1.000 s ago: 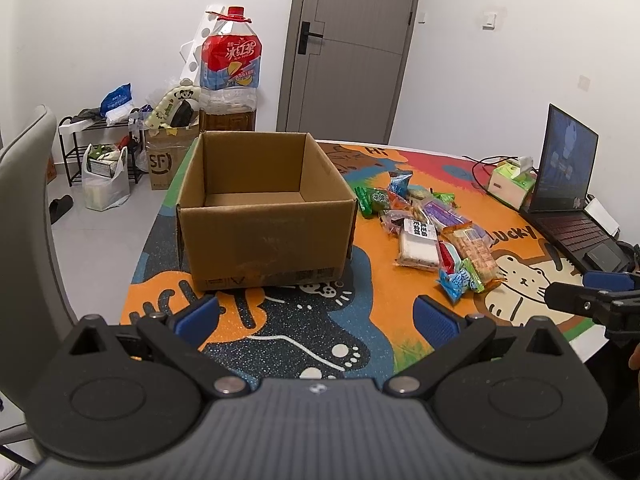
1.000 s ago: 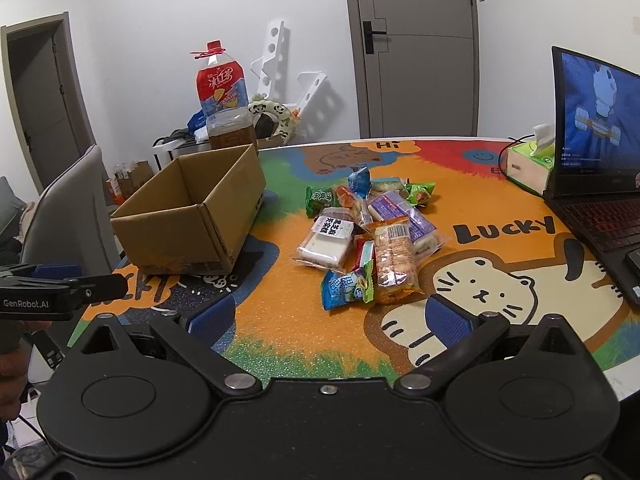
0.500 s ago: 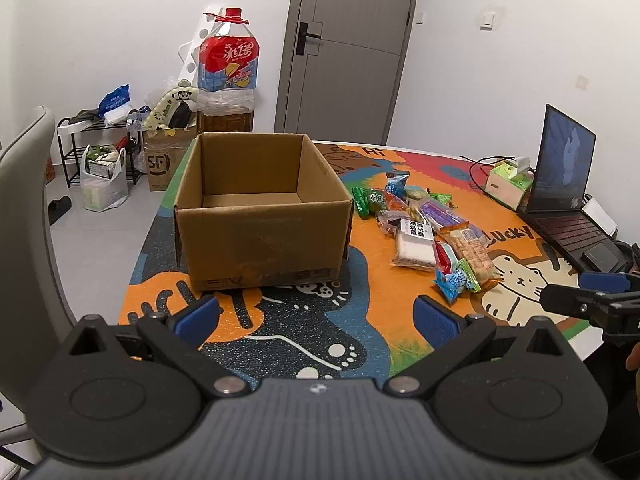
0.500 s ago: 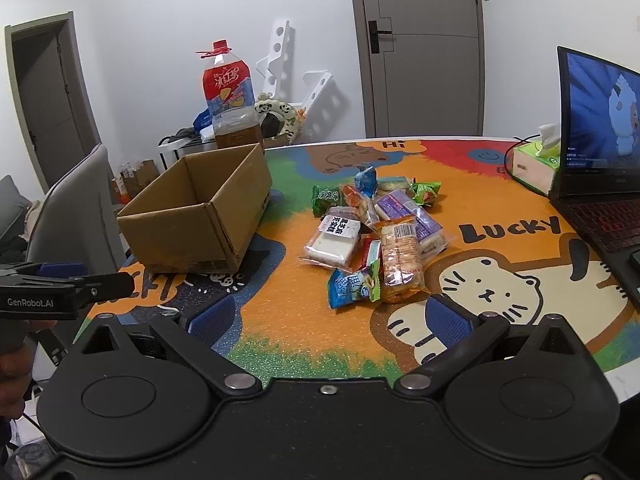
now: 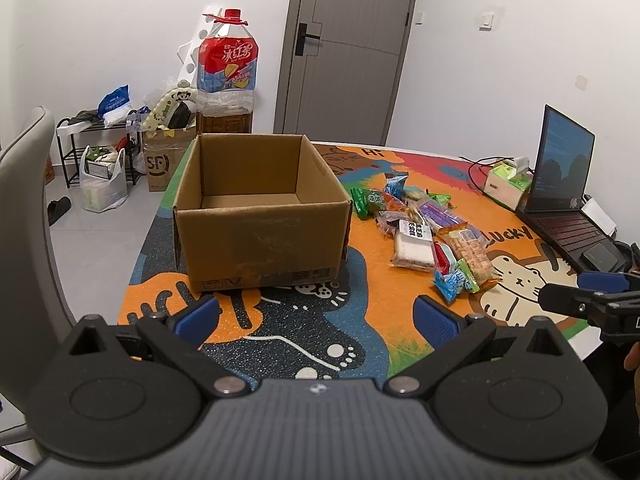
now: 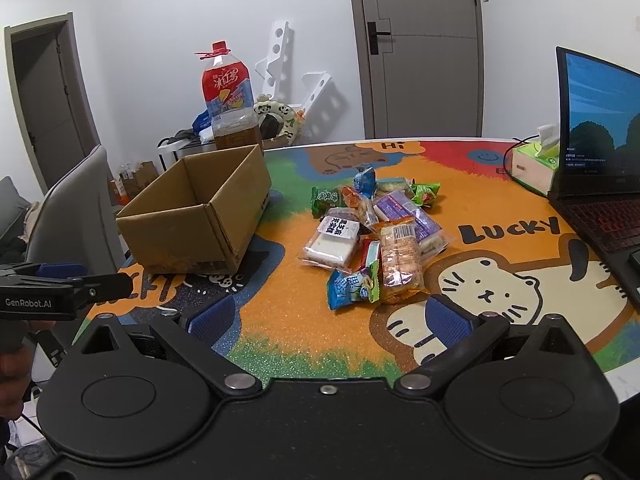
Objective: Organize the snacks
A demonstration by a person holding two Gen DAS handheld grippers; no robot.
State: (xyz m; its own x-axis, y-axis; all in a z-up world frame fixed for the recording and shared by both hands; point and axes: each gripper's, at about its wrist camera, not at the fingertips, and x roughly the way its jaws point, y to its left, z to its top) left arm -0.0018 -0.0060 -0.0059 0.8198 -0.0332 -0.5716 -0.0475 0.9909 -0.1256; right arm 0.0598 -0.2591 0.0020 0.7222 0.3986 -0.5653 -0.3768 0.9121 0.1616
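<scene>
Left wrist view: the left gripper (image 5: 316,314), black with blue pads, hangs over the near edge of the colourful cartoon-print table mat (image 5: 384,304), jaws spread wide with nothing between them. Beyond it stands the open brown cardboard box (image 5: 260,216), upright, its interior bare as far as visible. A pile of wrapped snack packets (image 5: 424,232) lies on the mat to the right of the box, near it but apart.

Right wrist view: the right gripper (image 6: 330,318), also black with blue pads, is likewise spread wide and holds nothing. The blue snack packet (image 6: 347,285) is the nearest of the pile, just ahead. Farther right, an open black laptop (image 6: 600,160) sits beside a green tissue box (image 6: 534,162). A large red-labelled bottle (image 6: 228,100) stands behind the table.
</scene>
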